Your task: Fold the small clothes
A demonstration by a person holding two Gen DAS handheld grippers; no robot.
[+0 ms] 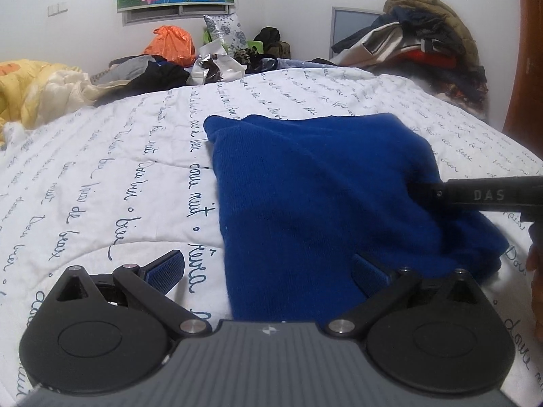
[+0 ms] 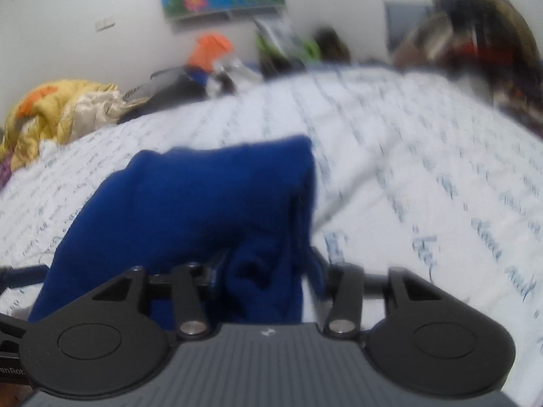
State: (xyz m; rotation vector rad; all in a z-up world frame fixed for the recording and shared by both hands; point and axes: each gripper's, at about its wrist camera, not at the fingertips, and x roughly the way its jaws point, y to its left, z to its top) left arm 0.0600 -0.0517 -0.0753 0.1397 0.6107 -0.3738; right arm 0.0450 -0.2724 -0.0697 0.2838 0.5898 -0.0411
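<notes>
Spreading across both views: white quilt [image 1: 118, 156] printed with cursive script. Lying folded at centre frame on it: blue knit garment [image 1: 305, 186]. Heaping at upper right: pile of clothes [image 1: 414, 40]. Hovering at lower frame, jaws standing wide apart, one finger over quilt, the other over garment's near edge: left gripper [image 1: 268, 271]. Straddling a bunched blue fold at lower centre of blurred right view, jaws partly apart, pad contact impossible to tell: right gripper [image 2: 268, 271].
</notes>
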